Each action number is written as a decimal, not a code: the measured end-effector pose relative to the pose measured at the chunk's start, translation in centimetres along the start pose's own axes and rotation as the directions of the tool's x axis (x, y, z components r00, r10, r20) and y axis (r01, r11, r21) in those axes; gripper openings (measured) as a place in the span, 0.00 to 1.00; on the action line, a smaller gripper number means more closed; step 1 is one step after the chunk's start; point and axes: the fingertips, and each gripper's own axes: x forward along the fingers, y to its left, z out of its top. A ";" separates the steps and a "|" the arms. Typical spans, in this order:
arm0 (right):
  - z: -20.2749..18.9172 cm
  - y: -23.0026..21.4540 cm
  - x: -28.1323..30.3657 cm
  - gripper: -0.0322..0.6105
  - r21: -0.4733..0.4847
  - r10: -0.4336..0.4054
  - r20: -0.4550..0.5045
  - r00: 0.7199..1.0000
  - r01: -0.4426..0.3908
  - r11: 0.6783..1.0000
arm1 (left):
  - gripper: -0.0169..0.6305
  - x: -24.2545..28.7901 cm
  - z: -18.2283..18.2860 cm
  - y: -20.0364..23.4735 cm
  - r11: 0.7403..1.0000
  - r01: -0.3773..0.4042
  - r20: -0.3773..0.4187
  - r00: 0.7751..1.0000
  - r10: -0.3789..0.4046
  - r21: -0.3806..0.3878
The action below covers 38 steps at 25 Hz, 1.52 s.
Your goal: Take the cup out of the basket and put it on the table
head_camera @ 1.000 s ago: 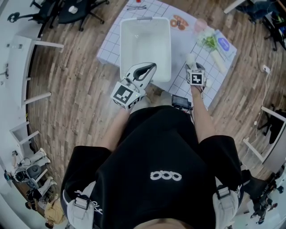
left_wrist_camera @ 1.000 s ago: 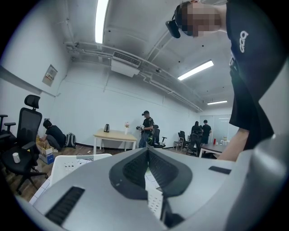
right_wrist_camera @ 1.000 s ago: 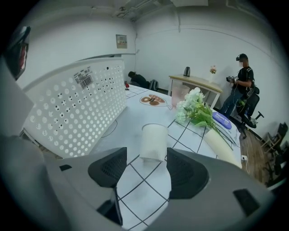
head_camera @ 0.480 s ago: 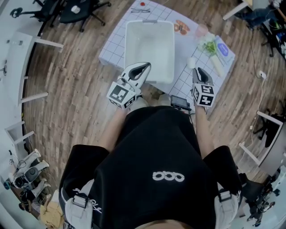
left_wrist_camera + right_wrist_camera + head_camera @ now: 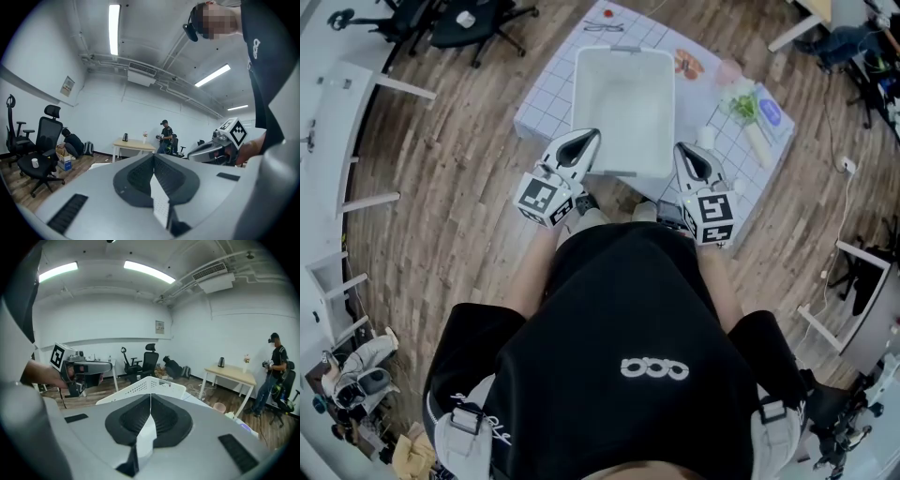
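Spreading under everything, gridded table [image 5: 542, 105] carries white basket [image 5: 578, 94] at its centre. Left gripper [image 5: 588, 137] hangs at basket's near-left corner, fingers together, empty. Right gripper [image 5: 682, 150] hangs at near-right corner; its jaws have just closed, nothing between them. Small white cup [image 5: 706, 137] sits on table, just right of basket.

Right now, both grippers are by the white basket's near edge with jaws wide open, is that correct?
Not quite: the left and right gripper views show the left gripper and right gripper shut, nothing between the jaws; the right's have just been closing. Both are by the near edge of the white basket.
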 end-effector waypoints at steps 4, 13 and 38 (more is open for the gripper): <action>0.4 1.6 0.8 0.09 0.001 0.027 0.005 1.000 -0.027 1.000 | 0.04 -0.8 -0.1 0.5 1.000 -0.010 -0.002 1.000 0.010 -0.006; 0.3 1.1 1.0 0.09 0.001 0.011 -0.006 1.000 -0.011 1.000 | 0.04 -1.3 -0.5 1.0 1.000 -0.010 -0.006 1.000 0.010 -0.015; -1.9 -0.8 0.4 0.09 0.030 -0.027 -0.036 0.999 0.028 0.999 | 0.04 -0.9 -1.0 0.4 1.000 0.000 -0.020 1.000 0.000 -0.009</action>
